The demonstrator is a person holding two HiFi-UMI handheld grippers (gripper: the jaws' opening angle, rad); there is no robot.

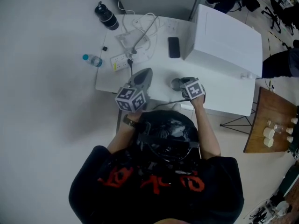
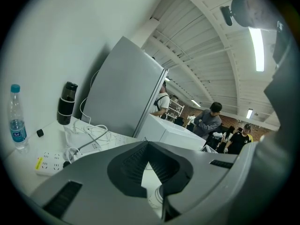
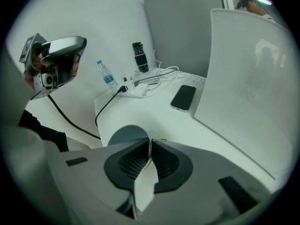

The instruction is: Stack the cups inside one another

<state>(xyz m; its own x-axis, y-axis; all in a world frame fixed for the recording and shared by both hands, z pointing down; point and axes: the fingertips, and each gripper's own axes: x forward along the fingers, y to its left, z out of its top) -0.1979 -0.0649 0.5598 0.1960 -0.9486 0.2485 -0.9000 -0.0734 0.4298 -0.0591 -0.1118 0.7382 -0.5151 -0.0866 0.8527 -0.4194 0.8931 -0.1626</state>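
My right gripper (image 3: pixel 151 159) is shut on the thin wall of a white paper cup (image 3: pixel 125 136), whose round grey mouth shows just left of the pads. In the head view that gripper (image 1: pixel 180 84) hangs low over the front of the white table (image 1: pixel 154 76). The left gripper (image 2: pixel 149 164) is held level above the table's front left, jaws apart. Part of a second white cup (image 2: pixel 157 198) shows low in their gap, and the pads do not press on it. From the right gripper view the left gripper (image 3: pixel 56 62) hangs in the air at the upper left.
A black flask (image 1: pixel 106 17), a water bottle (image 1: pixel 92 59), a power strip (image 1: pixel 122 59) with cables and a black phone (image 1: pixel 174 46) lie at the table's back. A big white box (image 1: pixel 229 41) fills its right side. People stand far behind.
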